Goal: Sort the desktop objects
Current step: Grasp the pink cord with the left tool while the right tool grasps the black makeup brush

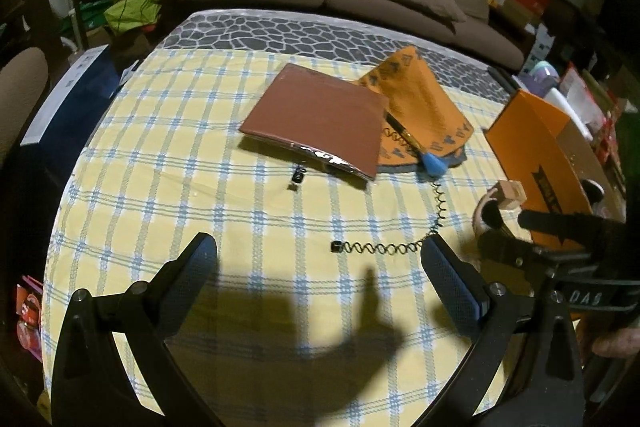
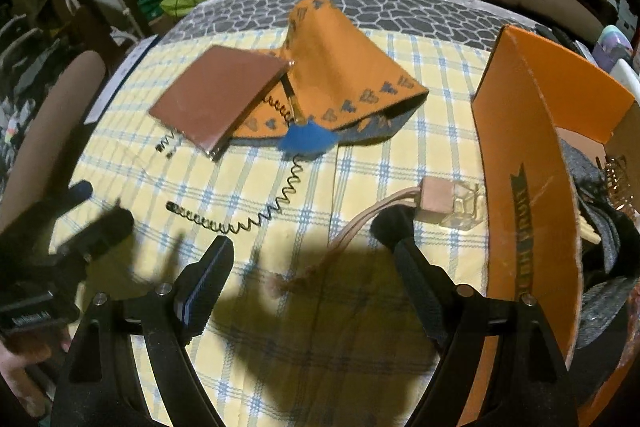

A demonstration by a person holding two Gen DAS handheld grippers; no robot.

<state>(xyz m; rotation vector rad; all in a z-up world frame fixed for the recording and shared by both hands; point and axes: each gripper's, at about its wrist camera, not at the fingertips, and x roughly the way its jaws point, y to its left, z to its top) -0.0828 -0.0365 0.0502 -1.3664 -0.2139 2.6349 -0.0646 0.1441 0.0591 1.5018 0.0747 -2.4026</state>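
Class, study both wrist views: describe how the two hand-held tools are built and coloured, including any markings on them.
Each tool, left tool and right tool, is a black two-pronged frame with silver screw heads. The fingers carry dark blue textured pads. Seen from the other camera, each body bears a pale label, too blurred to read.

The surface wears a yellow-and-blue checked cloth, with a grey pebble-patterned cover showing along its far edge. On it lie a brown notebook near the middle, an orange patterned cloth behind it, a blue-tufted pen on a coiled black cord, a small spring, a tasselled charm and an orange box at the right edge.
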